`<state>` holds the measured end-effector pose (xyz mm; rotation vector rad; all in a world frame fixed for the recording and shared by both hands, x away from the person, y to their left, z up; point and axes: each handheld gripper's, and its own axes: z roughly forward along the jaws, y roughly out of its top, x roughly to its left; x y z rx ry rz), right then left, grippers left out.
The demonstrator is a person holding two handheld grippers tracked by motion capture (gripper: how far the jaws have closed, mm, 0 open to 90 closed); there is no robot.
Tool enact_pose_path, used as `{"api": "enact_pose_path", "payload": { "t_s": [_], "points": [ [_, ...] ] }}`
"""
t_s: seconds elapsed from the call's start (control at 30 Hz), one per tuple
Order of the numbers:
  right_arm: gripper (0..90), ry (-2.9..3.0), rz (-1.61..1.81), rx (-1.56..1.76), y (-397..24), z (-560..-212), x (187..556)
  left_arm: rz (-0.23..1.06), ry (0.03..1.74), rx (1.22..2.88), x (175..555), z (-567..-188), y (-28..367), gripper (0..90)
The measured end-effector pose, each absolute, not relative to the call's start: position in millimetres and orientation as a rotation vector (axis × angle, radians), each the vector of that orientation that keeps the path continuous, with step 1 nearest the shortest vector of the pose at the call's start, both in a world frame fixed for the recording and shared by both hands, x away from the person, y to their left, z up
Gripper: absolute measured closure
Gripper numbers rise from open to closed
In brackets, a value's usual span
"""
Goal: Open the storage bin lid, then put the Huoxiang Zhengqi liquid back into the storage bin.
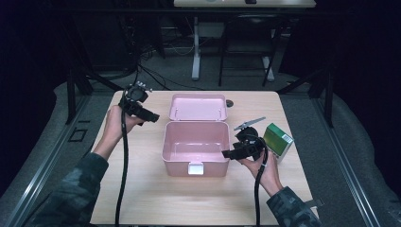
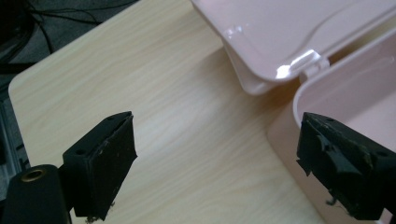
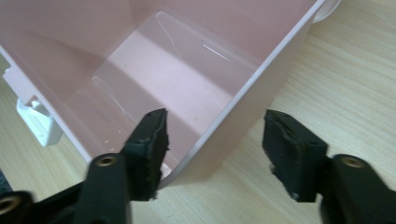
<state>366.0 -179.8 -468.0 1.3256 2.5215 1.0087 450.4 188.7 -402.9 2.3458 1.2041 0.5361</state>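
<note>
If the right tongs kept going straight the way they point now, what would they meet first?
Probably the right side wall of the open pink plastic box. The right tongs are open and straddle that wall, so its rim would slide deeper between the jaws, though depth is hard to judge.

Pink box [image 1: 195,142], green carton [image 1: 276,138]

Open pink plastic box [image 1: 195,147] at the middle of the light wooden table [image 1: 146,198], its lid [image 1: 197,107] lying back behind it, green cardboard carton [image 1: 277,139] right of the box, small dark round object [image 1: 230,102] just right of the lid.
</note>
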Motion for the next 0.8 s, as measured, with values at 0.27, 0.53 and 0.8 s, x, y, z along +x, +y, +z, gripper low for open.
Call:
{"api": "enact_pose_path", "payload": {
  "t_s": [0.27, 0.53, 0.8],
  "points": [
    [18.5, 2.502, 1.018, 1.285, -193.3, -452.2, 363.3, 0.541, 1.267, 2.345, 418.0, -430.4, 215.7, 7.3],
    [14.3, 2.567, 0.969, 1.251, -204.1, -445.0, 357.5, 0.542, 1.299, 2.327, 386.2, -464.0, 227.1, 3.9],
    [8.4, 2.635, 0.865, 1.212, -217.4, -440.4, 352.3, 0.527, 1.336, 2.38, 363.7, -501.2, 240.0, 0.4]
  ]
}}
